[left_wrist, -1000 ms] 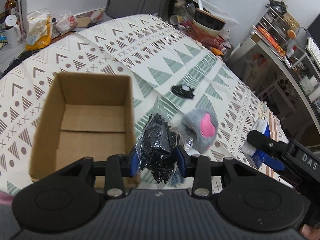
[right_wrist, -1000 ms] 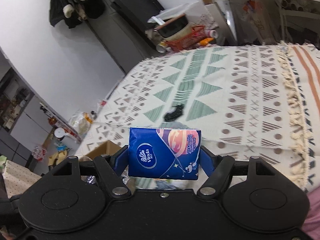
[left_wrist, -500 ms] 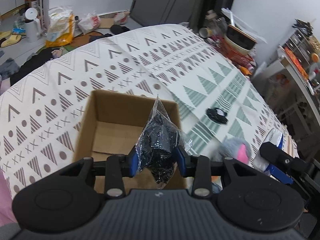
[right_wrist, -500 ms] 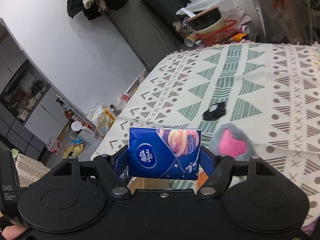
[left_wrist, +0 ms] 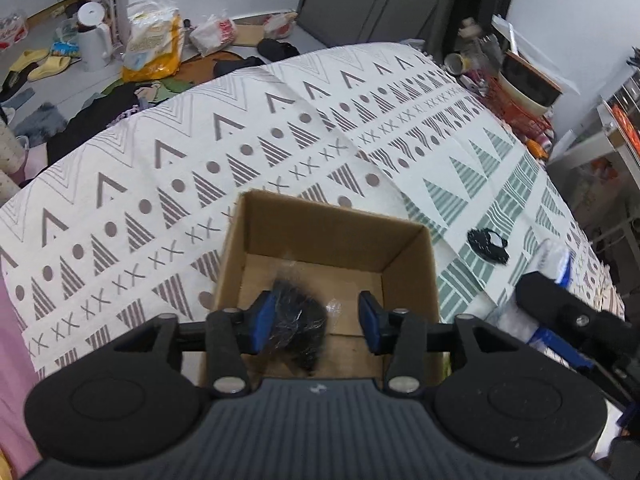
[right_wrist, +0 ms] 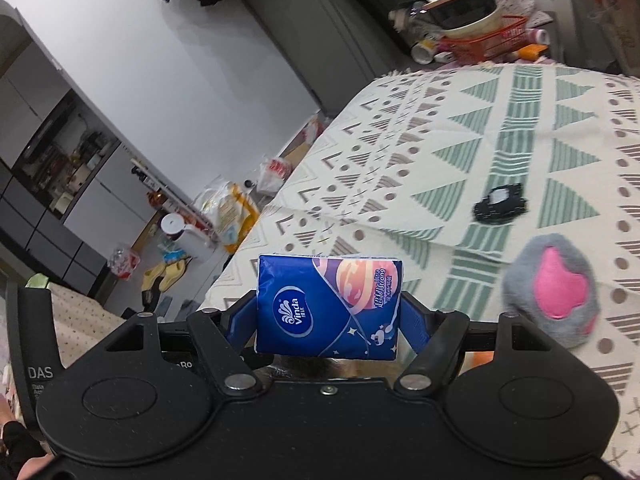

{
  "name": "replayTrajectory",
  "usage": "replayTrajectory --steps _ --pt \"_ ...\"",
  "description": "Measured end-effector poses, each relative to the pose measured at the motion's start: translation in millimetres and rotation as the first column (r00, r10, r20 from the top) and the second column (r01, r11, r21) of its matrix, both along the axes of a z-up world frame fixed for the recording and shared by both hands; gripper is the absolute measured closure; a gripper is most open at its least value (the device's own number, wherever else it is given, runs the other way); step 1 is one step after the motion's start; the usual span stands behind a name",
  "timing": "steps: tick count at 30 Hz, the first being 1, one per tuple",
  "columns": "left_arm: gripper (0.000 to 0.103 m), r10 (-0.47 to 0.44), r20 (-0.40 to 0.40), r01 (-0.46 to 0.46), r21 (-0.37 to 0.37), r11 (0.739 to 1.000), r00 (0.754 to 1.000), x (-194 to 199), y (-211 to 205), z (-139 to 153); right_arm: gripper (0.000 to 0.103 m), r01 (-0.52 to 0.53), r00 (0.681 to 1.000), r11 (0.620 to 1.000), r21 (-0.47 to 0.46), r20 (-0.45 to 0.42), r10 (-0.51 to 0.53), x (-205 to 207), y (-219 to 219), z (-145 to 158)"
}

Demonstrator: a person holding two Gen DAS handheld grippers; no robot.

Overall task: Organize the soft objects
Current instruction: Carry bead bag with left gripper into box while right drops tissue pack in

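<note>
Tissue pack (right_wrist: pixel 328 306) clamped between right jaws; left jaws wide over box (left_wrist: pixel 332 224).

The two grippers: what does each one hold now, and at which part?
The right gripper clamps the blue tissue pack by its two short ends. The left gripper is open and holds nothing; the black bag lies in the cardboard box.

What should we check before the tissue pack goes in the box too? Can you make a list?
1. Left gripper open, off the black bag: ok.
2. Black bag inside cardboard box: ok.
3. Right gripper shut firmly on Vinda tissue pack: ok.
4. Room left in box: ok, bare floor beside bag.
5. Tissue pack above box: cannot tell.
6. Left gripper clear of the box opening: not ok.
</note>
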State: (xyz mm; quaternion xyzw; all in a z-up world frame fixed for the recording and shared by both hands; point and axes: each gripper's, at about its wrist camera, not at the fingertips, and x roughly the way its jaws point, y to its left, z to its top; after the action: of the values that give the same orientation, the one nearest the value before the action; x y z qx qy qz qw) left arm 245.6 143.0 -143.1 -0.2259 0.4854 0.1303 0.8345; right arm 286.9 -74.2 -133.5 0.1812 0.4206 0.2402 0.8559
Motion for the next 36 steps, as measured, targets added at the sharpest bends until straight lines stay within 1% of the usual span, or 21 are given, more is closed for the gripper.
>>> replayTrajectory --steps 1,6,9,11,12,13,14,16,19,22,24,27,31,33,36 --pt "0.049 0.007 -0.002 -0.007 0.006 1.0 1.0 -1 3 2 0.032 -0.005 1.0 1.0 0.0 -0.006 0.005 1 5 -1" --pt "0.044 0.024 0.017 -0.025 0.025 0.999 1.0 -5 13 13 0.032 -0.026 0.999 1.0 0.012 -0.034 0.027 5 21 -6" --pt "0.038 0.039 0.029 -0.04 0.03 0.999 0.999 -10 19 20 0.032 -0.041 0.998 0.999 0.03 -0.048 0.042 7 30 -7" --pt "0.032 0.051 0.028 -0.052 0.025 0.998 0.998 -12 22 23 0.025 -0.048 0.997 0.997 0.056 -0.057 0.051 9 34 -6" --pt "0.031 0.059 0.025 -0.059 0.022 0.998 0.998 -13 24 24 0.019 -0.051 0.997 0.996 0.073 -0.058 0.055 9 36 -6" --pt "0.028 0.063 0.024 -0.064 0.019 0.998 0.998 -14 25 26 0.008 -0.046 0.997 0.995 0.091 -0.056 0.051 9 35 -5" --pt "0.026 0.068 0.025 -0.068 0.019 0.998 0.997 -15 26 27 0.003 -0.038 0.998 0.994 0.099 -0.051 0.043 8 34 -4" --pt "0.025 0.072 0.028 -0.073 0.031 0.997 0.997 -18 25 30 0.003 -0.028 0.999 0.995 0.093 -0.041 0.032 6 29 1" --pt "0.023 0.077 0.053 -0.08 0.061 0.995 0.996 -23 22 34 0.0 -0.012 0.999 0.997 0.07 -0.034 0.015 3 19 5" --pt "0.019 0.082 0.081 -0.088 0.071 0.994 0.993 -28 16 36 0.0 0.01 1.0 0.999 0.04 -0.029 -0.009 0 5 7" --pt "0.019 0.078 0.097 -0.085 0.07 0.994 0.992 -30 12 39 0.0 0.028 0.999 0.999 0.028 -0.018 -0.028 -3 -6 9" --pt "0.019 0.067 0.116 -0.076 0.078 0.994 0.991 -33 3 44 0.0 0.073 0.997 0.997 -0.003 0.013 -0.073 -8 -26 14" --pt "0.019 0.035 0.155 -0.051 0.105 0.993 0.987 -35 -13 52 0.0 0.09 0.994 0.996 -0.027 0.059 -0.088 -12 -47 22" --pt "0.019 0.027 0.157 -0.043 0.1 0.994 0.987 -35 -21 54 0.0 0.1 0.992 0.994 -0.039 0.083 -0.096 -14 -56 25" --pt "0.019 0.026 0.156 -0.037 0.068 0.997 0.987 -36 -31 57 0.0 0.116 0.988 0.991 -0.067 0.113 -0.108 -17 -69 29"
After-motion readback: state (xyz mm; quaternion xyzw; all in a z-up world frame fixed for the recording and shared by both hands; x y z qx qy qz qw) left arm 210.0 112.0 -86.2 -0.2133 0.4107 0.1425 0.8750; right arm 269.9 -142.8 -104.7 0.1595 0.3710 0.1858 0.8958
